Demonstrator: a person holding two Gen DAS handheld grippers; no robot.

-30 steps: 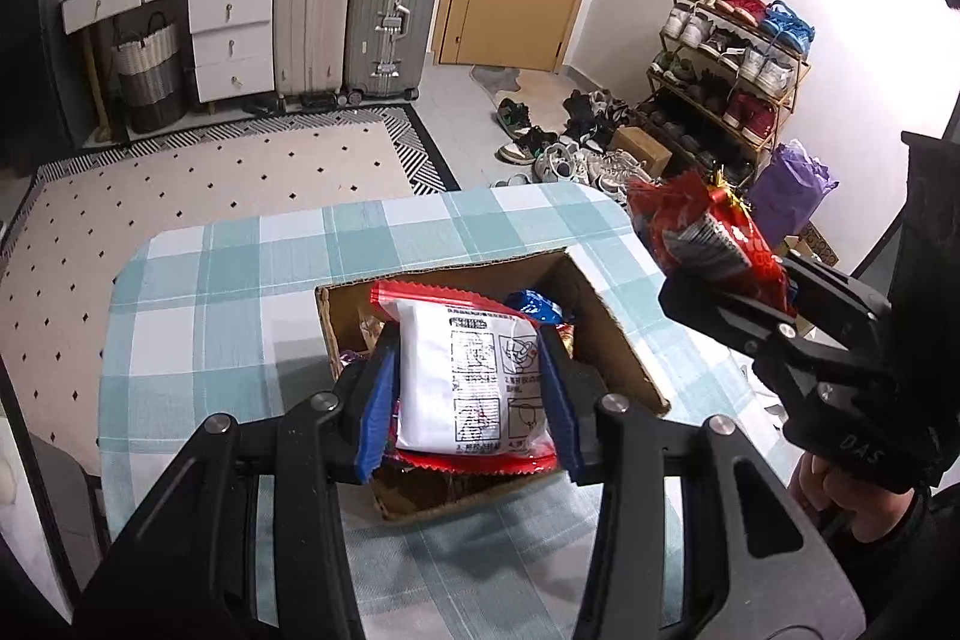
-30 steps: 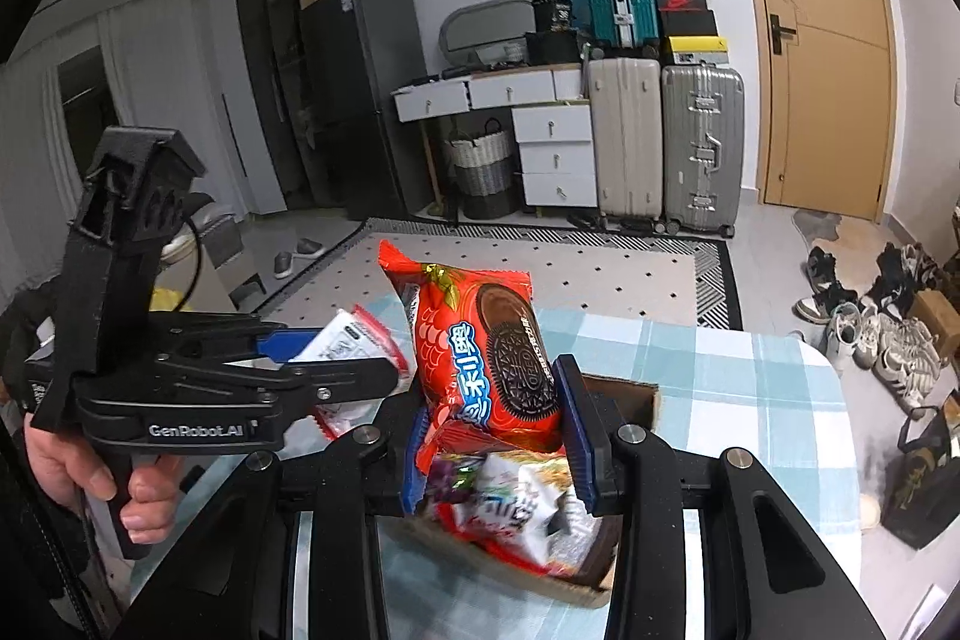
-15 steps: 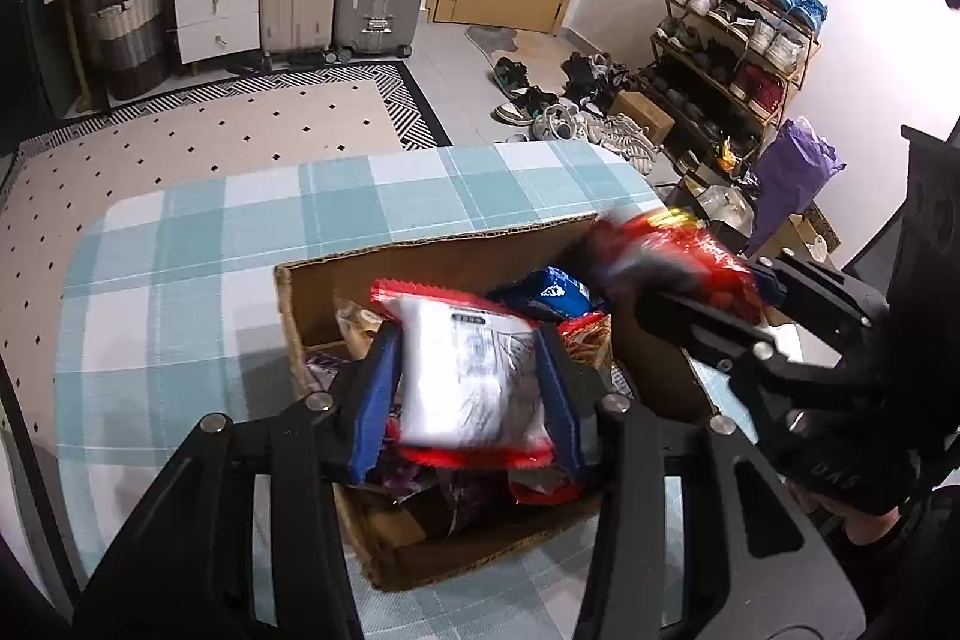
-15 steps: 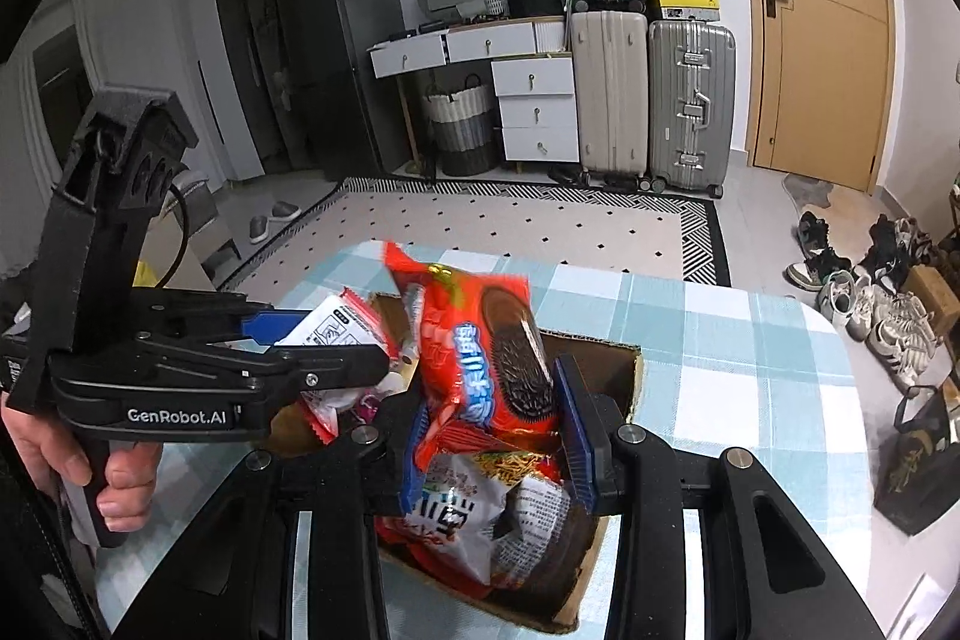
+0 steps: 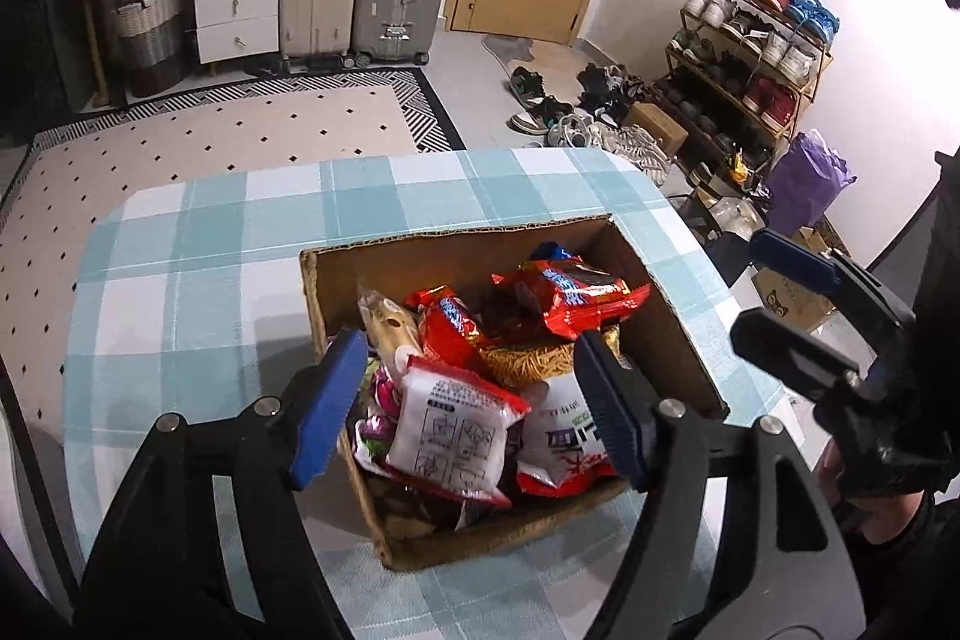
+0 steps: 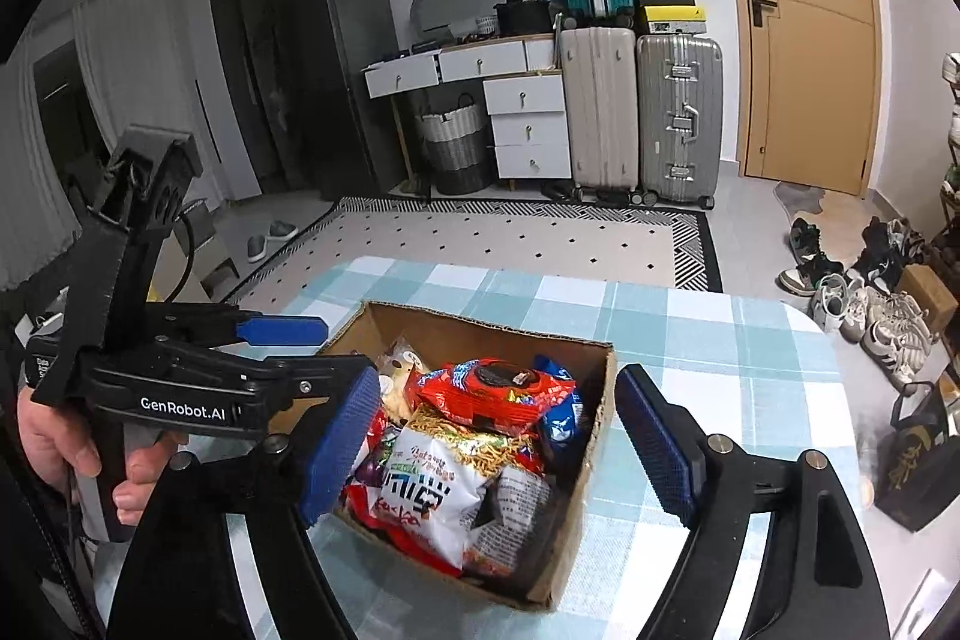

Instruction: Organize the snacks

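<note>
Both jaws just opened, snacks [image 5: 456,430] released

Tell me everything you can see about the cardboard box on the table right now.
The cardboard box is plain brown corrugated card, open-topped with no flaps showing, its cut rim slightly ragged. It sits flat on the teal checked tablecloth, near the right side. Snack packets fill it: a red cookie packet on top, a white noodle bag and a white red-edged packet. Neither gripper touches it.

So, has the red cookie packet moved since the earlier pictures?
Yes. The red cookie packet dropped from the right gripper, whose jaws just opened, into the cardboard box.
</note>
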